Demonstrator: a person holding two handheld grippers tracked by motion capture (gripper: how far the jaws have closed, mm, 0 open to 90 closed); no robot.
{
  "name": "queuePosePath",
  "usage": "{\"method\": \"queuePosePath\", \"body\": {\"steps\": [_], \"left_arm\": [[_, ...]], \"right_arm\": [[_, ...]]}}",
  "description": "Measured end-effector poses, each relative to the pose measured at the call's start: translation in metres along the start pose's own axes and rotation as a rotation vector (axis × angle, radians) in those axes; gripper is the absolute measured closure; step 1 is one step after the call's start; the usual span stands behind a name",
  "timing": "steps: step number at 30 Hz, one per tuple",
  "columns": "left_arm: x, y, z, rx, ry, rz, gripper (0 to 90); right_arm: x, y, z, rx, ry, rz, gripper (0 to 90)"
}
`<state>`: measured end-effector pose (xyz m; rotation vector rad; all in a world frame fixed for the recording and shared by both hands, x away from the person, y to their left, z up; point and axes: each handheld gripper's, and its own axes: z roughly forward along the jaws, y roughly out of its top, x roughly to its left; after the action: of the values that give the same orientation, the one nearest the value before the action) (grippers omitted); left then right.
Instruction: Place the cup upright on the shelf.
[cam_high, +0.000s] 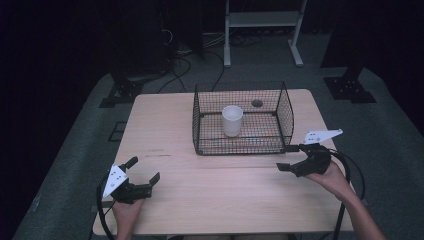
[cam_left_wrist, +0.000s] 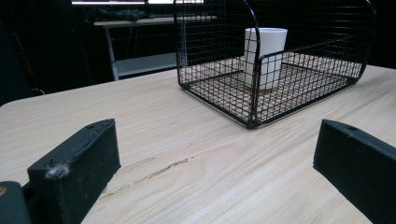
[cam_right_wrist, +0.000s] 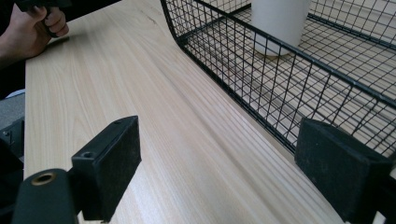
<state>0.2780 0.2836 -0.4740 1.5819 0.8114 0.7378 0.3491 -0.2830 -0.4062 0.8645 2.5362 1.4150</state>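
So there's one white cup (cam_high: 232, 120) here, standing upright inside one black wire basket (cam_high: 243, 145), roughly in the middle of its floor; the basket sits on the far half of a light wooden table (cam_high: 210, 195) with its low open side facing the person; nothing else is in the basket as far as I can see. There's a small round hole (cam_high: 257, 103) in the tabletop behind the basket.

Two grippers, one per hand; the left gripper (cam_high: 145, 176) is at the near left part of the table, well apart from the basket, jaws spread wide with nothing between them, pointing right and a bit forward; the left hand (cam_high: 127, 209) comes up from the bottom edge.

The right gripper (cam_high: 289, 157) is just beside the basket's near right corner, jaws also spread and empty, aimed left; one jaw looks very close to the wire, can't tell if it's touching; the right hand (cam_high: 334, 176) holds it from behind, forearm angling in from the lower right.
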Motion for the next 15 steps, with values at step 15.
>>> {"method": "queuePosePath", "body": {"steps": [15], "left_arm": [[0.000, 0.000, 0.000, 0.000, 0.002, -0.001, 0.0]], "right_arm": [[-0.001, -0.019, -0.009, -0.012, -0.031, 0.029, 13.6]]}}
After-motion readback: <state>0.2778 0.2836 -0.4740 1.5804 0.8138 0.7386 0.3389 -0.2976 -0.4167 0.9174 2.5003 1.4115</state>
